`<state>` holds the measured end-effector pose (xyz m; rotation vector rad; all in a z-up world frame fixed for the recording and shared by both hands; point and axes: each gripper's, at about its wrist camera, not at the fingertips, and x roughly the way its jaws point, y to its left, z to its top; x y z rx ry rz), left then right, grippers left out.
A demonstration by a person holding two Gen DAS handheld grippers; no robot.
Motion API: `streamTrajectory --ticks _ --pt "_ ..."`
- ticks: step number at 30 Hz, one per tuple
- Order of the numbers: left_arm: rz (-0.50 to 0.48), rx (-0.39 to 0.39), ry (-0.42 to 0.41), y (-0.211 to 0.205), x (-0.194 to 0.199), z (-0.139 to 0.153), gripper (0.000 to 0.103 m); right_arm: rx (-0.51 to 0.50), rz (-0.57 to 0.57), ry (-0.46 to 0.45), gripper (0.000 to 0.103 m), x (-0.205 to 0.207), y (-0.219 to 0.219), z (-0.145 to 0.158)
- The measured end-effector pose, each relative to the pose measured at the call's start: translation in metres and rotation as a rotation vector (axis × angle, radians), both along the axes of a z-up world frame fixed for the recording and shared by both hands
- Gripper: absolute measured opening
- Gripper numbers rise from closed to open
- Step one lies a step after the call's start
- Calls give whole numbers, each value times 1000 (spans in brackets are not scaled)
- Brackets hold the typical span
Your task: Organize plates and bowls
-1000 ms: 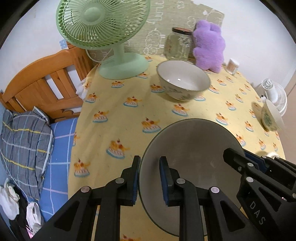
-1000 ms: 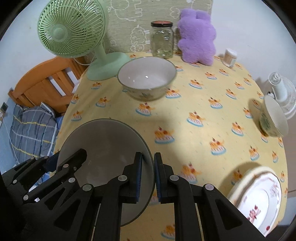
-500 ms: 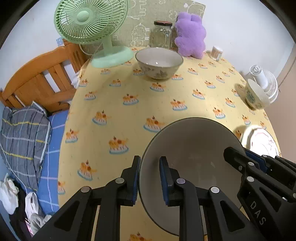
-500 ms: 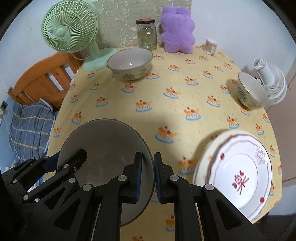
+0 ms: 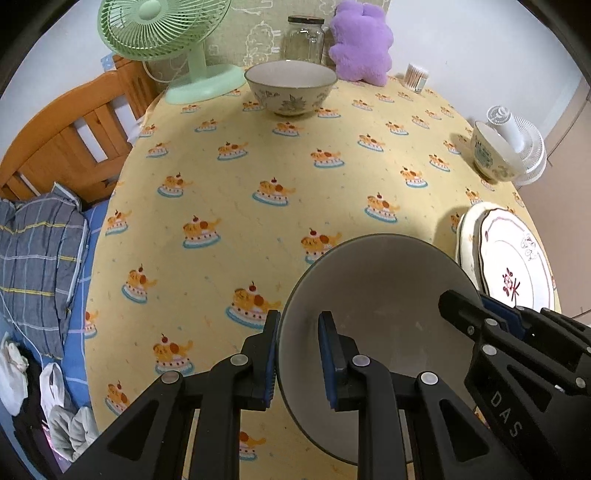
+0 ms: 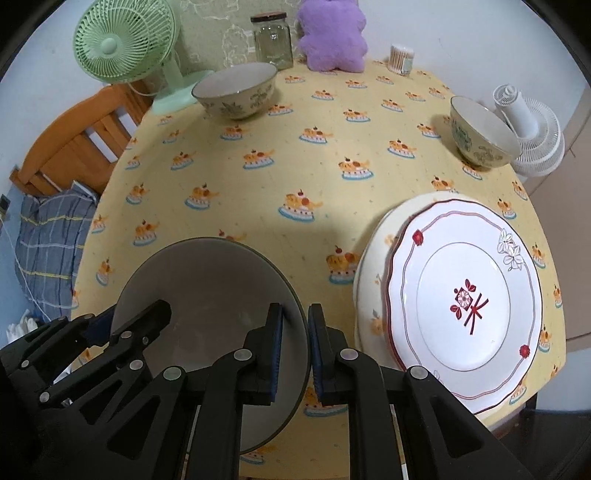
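Note:
Both grippers hold one large grey bowl (image 5: 380,295) above the table's near edge. My left gripper (image 5: 297,356) is shut on its left rim. My right gripper (image 6: 295,350) is shut on its right rim; the bowl also shows in the right wrist view (image 6: 207,291). A large floral bowl (image 5: 290,87) stands at the back near the fan. A small floral bowl (image 6: 480,133) stands at the right edge. A white plate with red marks (image 6: 461,295) lies on a cream plate (image 6: 373,240) at the near right.
A green fan (image 5: 166,33), a glass jar (image 5: 303,38), a purple plush toy (image 5: 360,40) and a cotton-swab pot (image 5: 415,76) line the back of the yellow-clothed table (image 5: 295,177). A white fan (image 6: 532,136) stands off the right edge. A wooden bed frame (image 5: 66,144) is left.
Both grippers with the grey bowl have pulled back and up from the table's far side. The stacked plates and the small bowl have come into view at the right.

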<state>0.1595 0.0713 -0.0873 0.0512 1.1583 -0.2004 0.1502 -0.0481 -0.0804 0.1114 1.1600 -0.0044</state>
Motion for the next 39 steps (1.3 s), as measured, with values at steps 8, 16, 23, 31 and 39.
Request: streamTrajectory --ticks 8,16,23,31,39 --pt "10 7 1 -3 -2 -6 18 12 -1 12 18 2 -3 -10" --pt "20 -4 -23 -4 9 -3 18 30 -4 -4 19 14 -8 -12" --pt "15 -7 -8 -3 8 -6 24 34 -5 -9 19 13 -7 -12" --pt "-7 12 30 0 4 -6 53 -4 -3 37 32 10 -4 -14" --pt "30 -4 -14 21 7 12 83 11 -123 -1 74 0 -27 1"
